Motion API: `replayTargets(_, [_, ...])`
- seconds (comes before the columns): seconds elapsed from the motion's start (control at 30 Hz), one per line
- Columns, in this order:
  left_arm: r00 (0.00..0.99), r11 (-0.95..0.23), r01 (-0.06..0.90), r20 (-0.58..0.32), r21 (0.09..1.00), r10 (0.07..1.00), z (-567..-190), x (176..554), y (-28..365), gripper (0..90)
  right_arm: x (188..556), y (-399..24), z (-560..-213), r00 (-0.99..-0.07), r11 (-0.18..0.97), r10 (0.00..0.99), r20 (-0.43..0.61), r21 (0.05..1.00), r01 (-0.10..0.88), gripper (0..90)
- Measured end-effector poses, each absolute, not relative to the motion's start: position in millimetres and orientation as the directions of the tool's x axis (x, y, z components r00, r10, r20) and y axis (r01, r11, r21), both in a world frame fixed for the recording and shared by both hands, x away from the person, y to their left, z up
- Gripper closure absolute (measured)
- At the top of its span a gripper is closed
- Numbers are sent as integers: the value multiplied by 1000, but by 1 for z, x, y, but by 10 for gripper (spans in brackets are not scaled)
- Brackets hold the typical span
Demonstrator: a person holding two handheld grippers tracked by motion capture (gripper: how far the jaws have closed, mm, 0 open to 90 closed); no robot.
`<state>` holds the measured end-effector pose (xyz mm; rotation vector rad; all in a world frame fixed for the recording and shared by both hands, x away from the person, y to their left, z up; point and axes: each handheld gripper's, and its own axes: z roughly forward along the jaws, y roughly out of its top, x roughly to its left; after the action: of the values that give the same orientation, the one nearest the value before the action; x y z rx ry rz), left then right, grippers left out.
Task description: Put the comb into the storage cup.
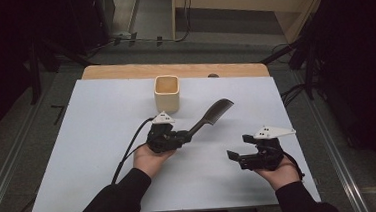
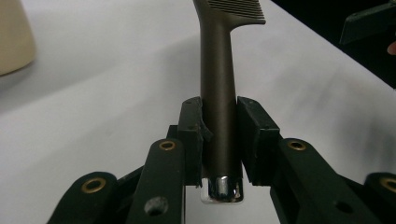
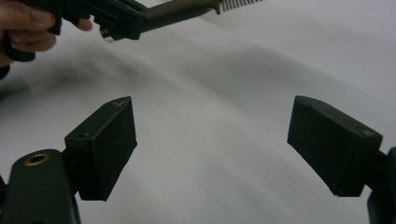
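From the high view, the left gripper [image 1: 182, 136] sits near the middle of the white table [image 1: 104, 157], clamped on the handle of a dark comb [image 1: 211, 115]. The comb sticks out up and to the right, toothed end farthest from the hand, and it's just right of a cream square cup [image 1: 167, 93] that stands upright near the far edge. The right gripper [image 1: 238, 148] is well apart on the right side, jaws spread wide with nothing in them.

Left gripper view: both black pads [image 2: 191, 135] press on either side of the comb's brownish handle [image 2: 218, 84], so a solid grip. The handle's shiny metal end cap pokes out below the pads, and the teeth start at the top of the picture. The cup [image 2: 14, 37] shows at the left edge.

Right gripper view: its own two pads [image 3: 105, 144] stand far apart over bare white table. Up top left, the left gripper [image 3: 126, 23] is pinching the comb [image 3: 187, 10].
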<state>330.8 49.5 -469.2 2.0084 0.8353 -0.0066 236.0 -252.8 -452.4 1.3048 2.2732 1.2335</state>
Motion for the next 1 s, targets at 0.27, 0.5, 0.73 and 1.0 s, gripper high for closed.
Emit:
replayTargets(0.27, [757, -269, 545, -327, 794, 566, -472, 328, 32, 729, 237, -243, -445, -531, 203, 823, 203, 768, 608, 171])
replayTargets(0.5, [746, -209, 521, -323, 828, 582, -471, 324, 22, 728, 239, -240, -438, -495, 130, 832, 250, 780, 612, 177])
replayTargets(0.73, [732, -163, 499, -314, 851, 605, -476, 318, 9, 729, 235, -235, -430, -478, 106, 845, 238, 803, 587, 182])
replayTargets(1.0, [719, -122, 470, -299, 874, 628, -476, 313, 1, 728, 238, -234, -425, -468, 57, 842, 269, 818, 573, 183])
